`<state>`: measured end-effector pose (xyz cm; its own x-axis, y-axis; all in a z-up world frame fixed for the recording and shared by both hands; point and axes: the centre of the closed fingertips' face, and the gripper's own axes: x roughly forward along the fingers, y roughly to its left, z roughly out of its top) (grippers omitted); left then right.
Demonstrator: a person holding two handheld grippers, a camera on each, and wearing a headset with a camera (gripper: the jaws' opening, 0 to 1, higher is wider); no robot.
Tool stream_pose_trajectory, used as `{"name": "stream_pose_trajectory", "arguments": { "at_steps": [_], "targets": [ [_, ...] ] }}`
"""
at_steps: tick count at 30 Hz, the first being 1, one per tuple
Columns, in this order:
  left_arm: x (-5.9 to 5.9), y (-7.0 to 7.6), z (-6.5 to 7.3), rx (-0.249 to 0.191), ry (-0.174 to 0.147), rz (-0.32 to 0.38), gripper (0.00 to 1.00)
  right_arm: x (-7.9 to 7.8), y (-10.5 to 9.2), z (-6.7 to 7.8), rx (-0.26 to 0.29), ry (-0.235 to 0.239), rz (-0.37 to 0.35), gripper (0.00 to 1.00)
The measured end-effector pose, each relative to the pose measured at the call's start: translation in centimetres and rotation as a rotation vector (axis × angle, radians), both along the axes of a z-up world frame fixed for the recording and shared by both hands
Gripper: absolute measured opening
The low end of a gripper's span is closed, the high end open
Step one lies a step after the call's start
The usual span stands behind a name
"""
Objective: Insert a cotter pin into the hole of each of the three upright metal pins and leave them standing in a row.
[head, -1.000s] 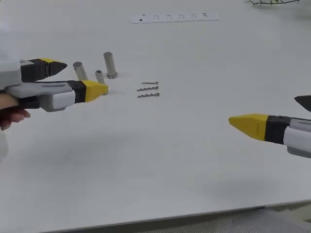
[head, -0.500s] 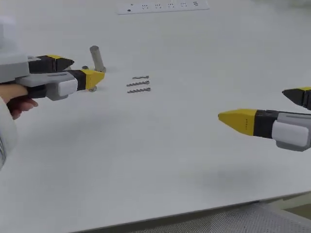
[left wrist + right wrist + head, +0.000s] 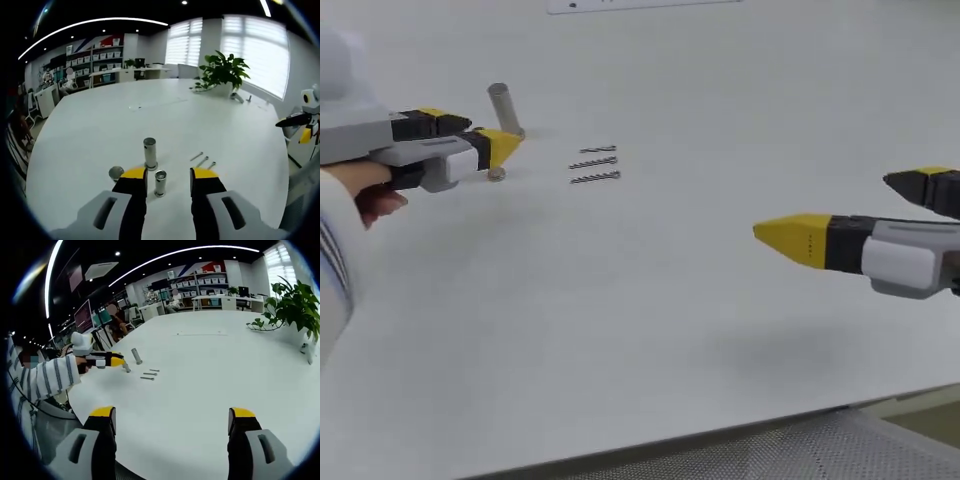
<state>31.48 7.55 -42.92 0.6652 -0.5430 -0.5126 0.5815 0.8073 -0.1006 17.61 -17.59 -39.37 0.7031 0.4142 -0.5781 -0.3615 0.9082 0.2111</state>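
table [image 3: 650, 300] white | metal pins [image 3: 150, 152] silver-grey | left gripper [image 3: 168, 174] yellow-tipped, black | sleeve [image 3: 50, 377] white, dark-striped | plant [image 3: 220, 72] green

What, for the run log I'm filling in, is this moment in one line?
left gripper: open, short metal pin between jaws | right gripper: open, empty | cotter pins: three loose on table | inserted: none

The head view looked forward and down across the white worktop [image 3: 650, 330] from above its near edge. The left gripper view sat low and close behind the upright metal pins [image 3: 150, 152], facing the far edge and the windows [image 3: 272, 50]. The right gripper view looked from well back, along the worktop toward the left claw [image 3: 117, 361]. All three shared those pins and the cotter pins [image 3: 593, 163].
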Motion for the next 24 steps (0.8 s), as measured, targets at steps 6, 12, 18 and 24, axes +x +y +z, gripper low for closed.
{"name": "stream_pose_trajectory", "arguments": {
  "at_steps": [6, 12, 18, 24],
  "targets": [
    [0.2, 0.3, -1.0, 0.035, 0.008, 0.003, 0.25, 0.2, 0.2, -0.1, 0.006, 0.001, 0.004, 0.91],
    [0.1, 0.4, -1.7, 0.053, 0.023, 0.003, 0.19, 0.2, 0.4, -0.2, 0.006, 0.004, 0.011, 0.91],
    [-0.1, 0.2, -2.0, 0.071, 0.024, -0.011, 0.10, 0.2, 0.2, -0.1, 0.007, 0.004, 0.006, 0.90],
    [0.0, 0.4, -1.9, 0.073, 0.021, -0.007, 0.06, 0.1, 0.1, 0.0, 0.008, 0.004, 0.002, 0.90]
  ]
}}
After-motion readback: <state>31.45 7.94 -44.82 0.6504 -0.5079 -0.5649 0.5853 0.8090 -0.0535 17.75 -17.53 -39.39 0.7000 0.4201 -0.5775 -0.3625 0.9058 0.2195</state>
